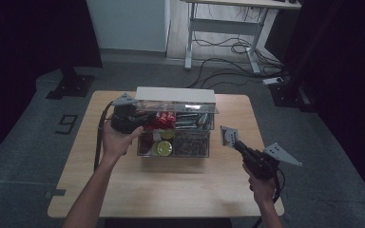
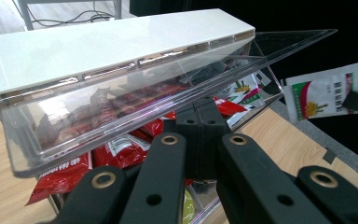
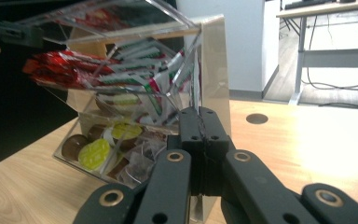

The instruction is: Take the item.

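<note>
A clear plastic organiser box (image 1: 208, 142) with a white top strip (image 1: 176, 93) stands mid-table. It holds red packets (image 1: 164, 118), green-and-white packets and round pods (image 1: 162, 147). My left gripper (image 1: 145, 118) is at the box's left end, shut on the edge of the clear lid (image 2: 121, 107), which is lifted at a tilt. Its jaws (image 2: 200, 109) meet right under that edge, above the red packets (image 2: 116, 149). My right gripper (image 1: 233, 141) hovers right of the box, shut on a white sachet (image 1: 228, 135) with a green-and-red print (image 2: 324, 91). Its shut jaws (image 3: 201, 116) point at the box's end wall (image 3: 214, 70).
The wooden table (image 1: 171, 190) has bare room in front of and to the right of the box. A round hole (image 3: 256, 118) sits in the tabletop behind the box. A desk frame and floor cables (image 1: 228, 47) lie beyond the table.
</note>
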Tool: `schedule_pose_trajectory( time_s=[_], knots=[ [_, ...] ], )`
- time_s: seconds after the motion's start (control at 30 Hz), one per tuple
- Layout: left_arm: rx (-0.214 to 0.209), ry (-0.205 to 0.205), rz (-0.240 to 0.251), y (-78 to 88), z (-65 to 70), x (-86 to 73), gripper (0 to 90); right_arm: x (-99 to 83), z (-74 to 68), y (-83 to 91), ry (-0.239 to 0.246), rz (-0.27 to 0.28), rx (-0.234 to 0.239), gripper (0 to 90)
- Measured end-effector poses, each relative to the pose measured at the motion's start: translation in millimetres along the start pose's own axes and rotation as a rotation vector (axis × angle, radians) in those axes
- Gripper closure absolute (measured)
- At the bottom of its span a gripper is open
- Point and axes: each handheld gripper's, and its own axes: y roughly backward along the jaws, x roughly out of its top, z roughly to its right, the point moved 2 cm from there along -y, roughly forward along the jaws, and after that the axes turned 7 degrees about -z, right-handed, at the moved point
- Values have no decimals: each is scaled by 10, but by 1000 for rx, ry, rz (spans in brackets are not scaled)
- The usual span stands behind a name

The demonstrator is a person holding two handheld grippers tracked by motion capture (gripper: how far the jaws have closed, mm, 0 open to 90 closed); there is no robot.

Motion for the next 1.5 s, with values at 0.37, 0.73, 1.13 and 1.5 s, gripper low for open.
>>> schedule_pose_trajectory(
  time_s=[0.37, 0.73, 1.13, 1.5],
  knots=[
    [0, 1, 2, 8, 9, -6, 900, -188, 146, -132, -24, -47, -15, 894],
    [-4, 1, 0, -6, 10, -18, 900, -383, 244, -225, -31, -106, -43, 894],
    [-4, 4, 0, -10, -2, -35, 900, -600, 300, -338, -46, -179, -63, 893],
    [-5, 5, 1, -11, 2, -43, 900, -711, 307, -376, -45, -216, -69, 894]
  ],
)
